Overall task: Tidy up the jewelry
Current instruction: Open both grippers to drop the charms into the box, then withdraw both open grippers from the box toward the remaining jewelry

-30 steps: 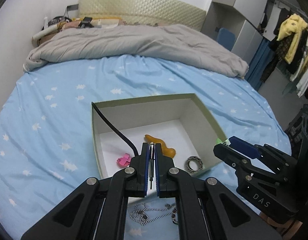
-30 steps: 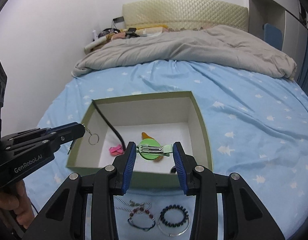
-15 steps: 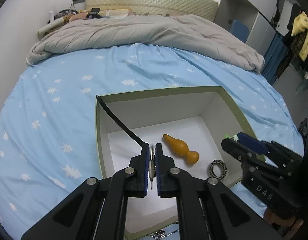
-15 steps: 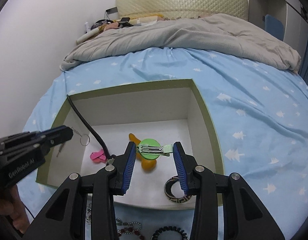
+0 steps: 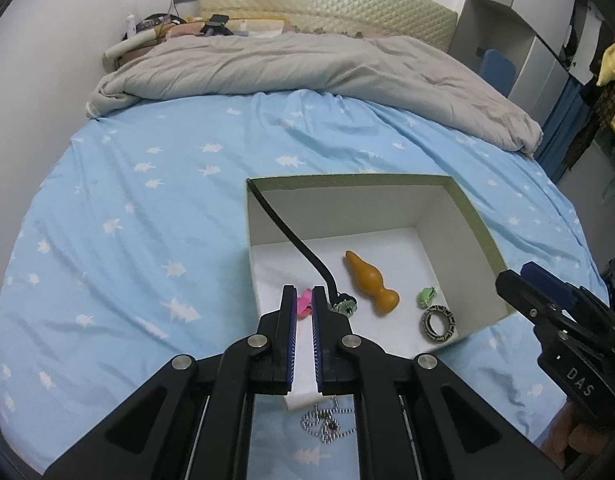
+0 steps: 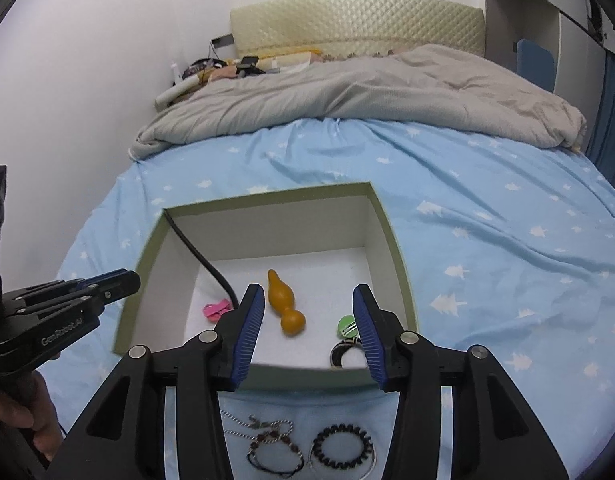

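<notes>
The green-rimmed white box (image 5: 347, 178) (image 6: 267, 196) sits on the bed. Inside lie an orange gourd-shaped piece (image 5: 371, 284) (image 6: 285, 308), a pink clip (image 5: 303, 304) (image 6: 216, 309), a patterned ring (image 5: 439, 322), a green clip (image 5: 427, 296) (image 6: 346, 325), a black band (image 5: 291, 236) and a small glinting piece (image 5: 344, 305) at the band's end. My left gripper (image 5: 304, 296) (image 6: 123, 280) hovers at the box's left front, shut to a thin slit with nothing in it. Over the front wall, my right gripper (image 6: 308, 296) (image 5: 525, 282) is opening, with nothing between its jaws.
On the blue sheet in front of the box lie silver chains (image 5: 327, 420) (image 6: 267, 436) and a black beaded bracelet (image 6: 341, 446). A grey duvet (image 6: 367, 92) is bunched at the bed's far end. A hand (image 6: 23, 420) holds the left gripper's handle.
The green clip has left my right jaws, which have widened, and now lies in the box. The small ring piece is gone from my left jaws. Both grippers moved toward the box, then drew back.
</notes>
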The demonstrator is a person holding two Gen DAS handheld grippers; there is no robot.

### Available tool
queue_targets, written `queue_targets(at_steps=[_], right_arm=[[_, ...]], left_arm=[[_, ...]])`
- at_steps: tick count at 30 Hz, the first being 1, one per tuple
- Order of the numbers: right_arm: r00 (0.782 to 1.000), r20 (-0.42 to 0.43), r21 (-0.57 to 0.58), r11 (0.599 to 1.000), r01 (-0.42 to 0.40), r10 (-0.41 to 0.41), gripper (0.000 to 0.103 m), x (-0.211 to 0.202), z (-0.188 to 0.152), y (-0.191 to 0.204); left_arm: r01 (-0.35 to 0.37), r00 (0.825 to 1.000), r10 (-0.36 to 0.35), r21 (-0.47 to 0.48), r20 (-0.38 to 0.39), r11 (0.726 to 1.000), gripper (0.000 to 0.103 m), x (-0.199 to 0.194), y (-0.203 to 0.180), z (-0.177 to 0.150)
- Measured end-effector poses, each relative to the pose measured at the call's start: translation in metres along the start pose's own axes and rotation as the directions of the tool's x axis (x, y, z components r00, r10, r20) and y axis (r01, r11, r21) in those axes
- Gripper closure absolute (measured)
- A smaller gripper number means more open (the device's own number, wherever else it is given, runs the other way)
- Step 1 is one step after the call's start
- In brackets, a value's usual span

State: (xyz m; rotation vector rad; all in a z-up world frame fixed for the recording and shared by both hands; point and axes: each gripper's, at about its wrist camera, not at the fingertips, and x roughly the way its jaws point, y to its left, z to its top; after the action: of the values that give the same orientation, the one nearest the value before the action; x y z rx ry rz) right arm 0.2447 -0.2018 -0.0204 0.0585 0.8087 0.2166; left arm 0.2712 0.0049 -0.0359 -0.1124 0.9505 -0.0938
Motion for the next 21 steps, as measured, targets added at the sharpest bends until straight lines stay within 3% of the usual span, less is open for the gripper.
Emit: queue_targets(at_steps=[1, 2, 3, 5, 21], right_arm=[[1.000, 0.007, 0.000, 1.000, 0.000, 0.000, 0.059, -0.004, 0.000, 0.001], [1.000, 0.018, 0.001, 1.000, 0.000, 0.000, 0.058, -0.013, -0.001, 0.003], [1.000, 0.024, 0.001, 1.000, 0.000, 0.000, 0.058, -0.019, -0.002, 0.004], [0.999, 0.039, 0.000, 1.000, 0.000, 0.000, 0.058, -0.031, -0.005, 0.006], [0.992, 0.123, 0.006, 1.000, 0.000, -0.001, 0.057, -0.106, -0.044, 0.019]], left_arm=[[-0.003, 1.000, 0.003, 0.001, 0.006, 1.000, 0.093, -0.006, 0.000, -0.002], [-0.006, 1.000, 0.006, 0.003, 0.013, 1.000, 0.080, -0.012, 0.000, -0.002], [-0.012, 1.000, 0.012, 0.005, 0.021, 1.000, 0.053, -0.019, -0.001, -0.004], [-0.026, 0.999, 0.025, 0.011, 0.047, 1.000, 0.028, -0.031, -0.001, -0.007], [-0.012, 0.990, 0.004, 0.051, 0.144, 0.999, 0.028, -0.117, -0.005, -0.045]])
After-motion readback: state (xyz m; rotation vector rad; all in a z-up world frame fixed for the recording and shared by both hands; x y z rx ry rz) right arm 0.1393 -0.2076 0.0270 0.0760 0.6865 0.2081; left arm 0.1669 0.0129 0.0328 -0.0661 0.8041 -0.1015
